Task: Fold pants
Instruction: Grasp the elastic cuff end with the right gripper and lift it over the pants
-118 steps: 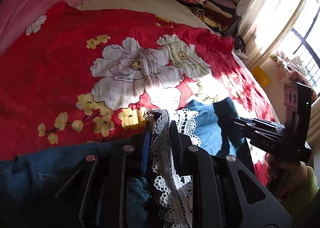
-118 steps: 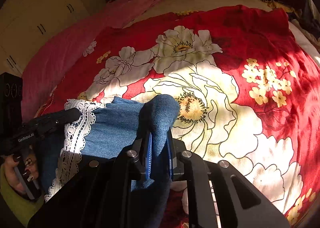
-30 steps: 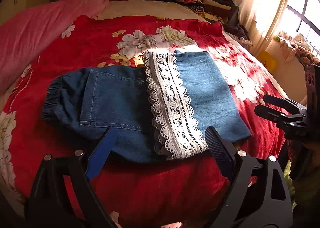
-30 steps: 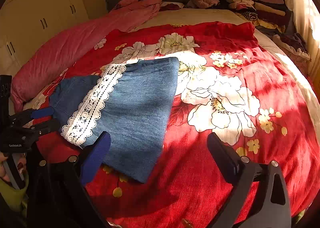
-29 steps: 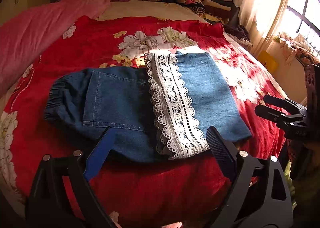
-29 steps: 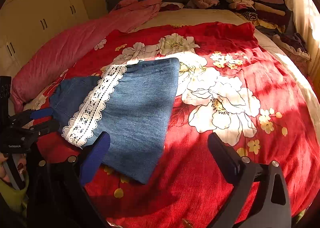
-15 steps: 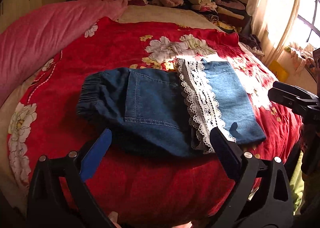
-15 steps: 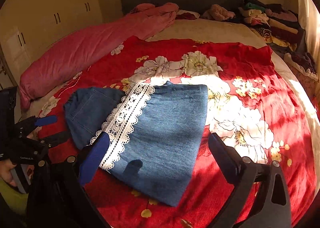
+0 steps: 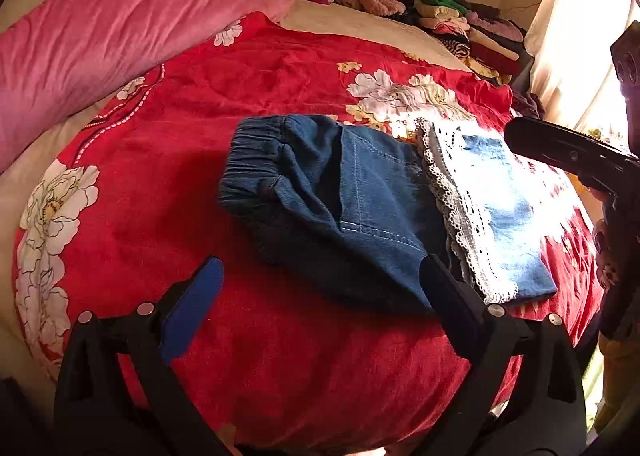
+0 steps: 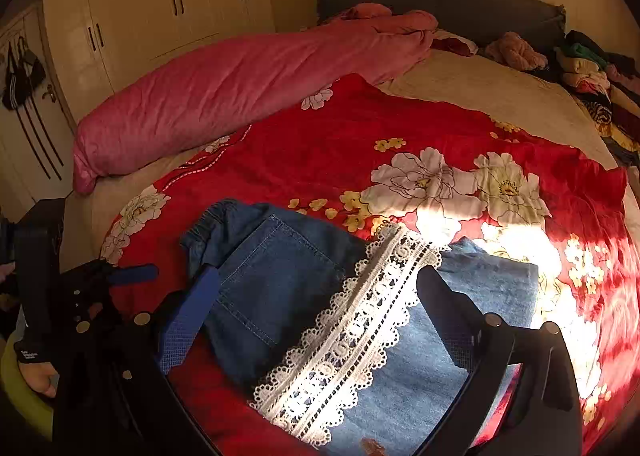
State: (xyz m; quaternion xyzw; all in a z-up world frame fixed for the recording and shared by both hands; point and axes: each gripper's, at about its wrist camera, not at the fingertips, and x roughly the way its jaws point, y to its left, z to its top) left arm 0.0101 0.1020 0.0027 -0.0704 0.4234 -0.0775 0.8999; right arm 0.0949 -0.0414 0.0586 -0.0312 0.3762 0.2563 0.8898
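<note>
Denim pants (image 9: 352,212), folded once across, lying flat on a red flowered bedspread (image 9: 256,96), close to the near edge of the bed. Elastic waistband (image 9: 252,160) toward the left side, white lace hem (image 10: 352,328) laid across the middle, lighter sunlit denim toward the right side. Long pink pillow (image 10: 240,92) along the far left edge; heap of folded clothes (image 9: 460,24) at the far right corner; pale cupboards (image 10: 160,16) beyond.

Left gripper (image 9: 320,288) hovering above the near edge just in front of the pants, jaws spread about as wide as possible, having just opened a touch more, nothing between them, nothing held. Right gripper (image 10: 316,308) above the lace band, jaws likewise wide apart, denim visible below the gap but no pad pressing on it, nothing held.

Probable step: between folds, first fold down and both tools released. Pants not yet a compact bundle. Probable next move: a pinch on one end, waistband or folded edge, both layers caught together, then a carry across to the other end. Care needed to keep the lace hem from slipping out of line.
</note>
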